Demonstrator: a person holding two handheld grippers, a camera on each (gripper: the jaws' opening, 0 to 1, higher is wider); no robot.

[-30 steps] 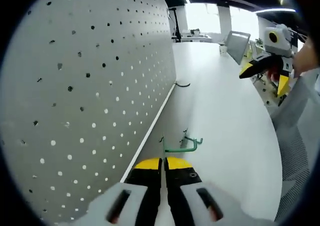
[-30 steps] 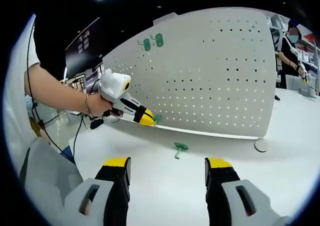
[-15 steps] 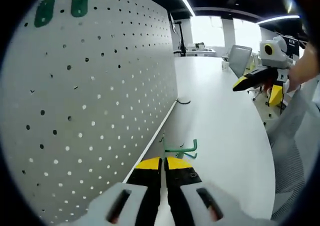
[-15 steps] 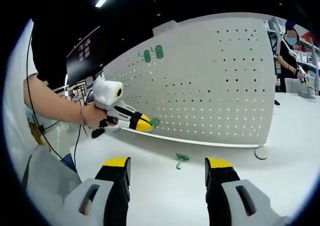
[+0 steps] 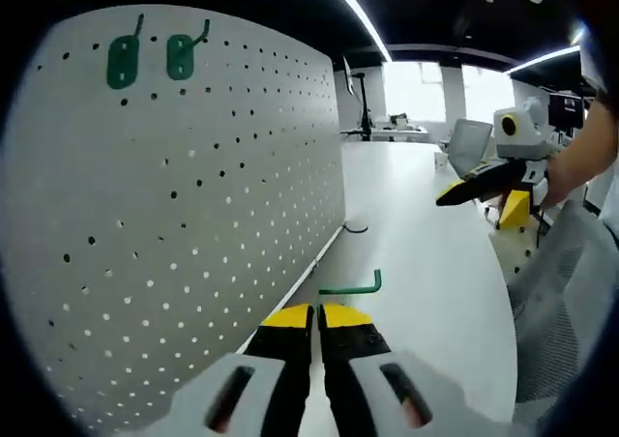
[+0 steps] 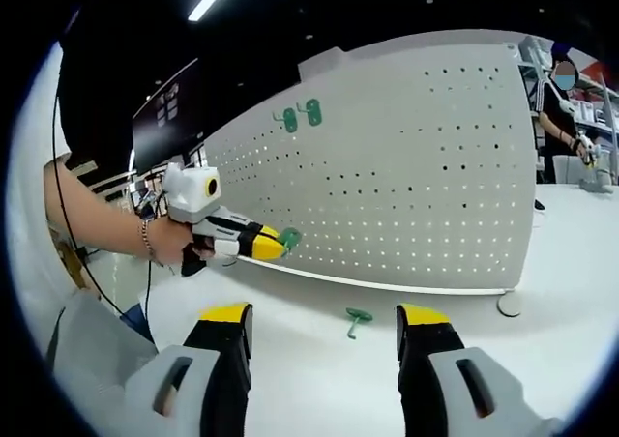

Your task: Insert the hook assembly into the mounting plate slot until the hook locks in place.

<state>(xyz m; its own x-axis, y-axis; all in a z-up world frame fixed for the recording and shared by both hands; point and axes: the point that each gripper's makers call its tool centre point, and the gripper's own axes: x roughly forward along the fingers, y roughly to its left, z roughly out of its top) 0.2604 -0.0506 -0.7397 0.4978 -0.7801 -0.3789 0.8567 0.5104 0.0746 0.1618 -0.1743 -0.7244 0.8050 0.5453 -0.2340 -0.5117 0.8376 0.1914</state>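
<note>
My left gripper point(image 5: 316, 318) is shut on a green hook point(image 5: 352, 286), held in the air beside the white pegboard point(image 5: 174, 224); the right gripper view shows the same gripper point(image 6: 269, 245) with the green hook point(image 6: 290, 237) at its tip, close to the pegboard point(image 6: 426, 176). Two green hooks point(image 5: 150, 58) hang high on the board, also seen as the hung hooks point(image 6: 301, 116). Another green hook point(image 6: 357, 318) lies on the white table point(image 6: 319, 379). My right gripper point(image 6: 324, 313) stands open with nothing between its jaws, and appears as the right gripper point(image 5: 484, 181) far off to the right.
A dark hook point(image 5: 354, 229) lies at the pegboard's foot. A round white foot point(image 6: 510, 305) stands at the board's right end. A person point(image 6: 561, 108) stands in the background at right. Chairs point(image 5: 469, 137) and desks lie beyond the table.
My left gripper has lifted the green hook off the table and raised it along the pegboard; the two hung hooks have come further into view. My right gripper stays open.
</note>
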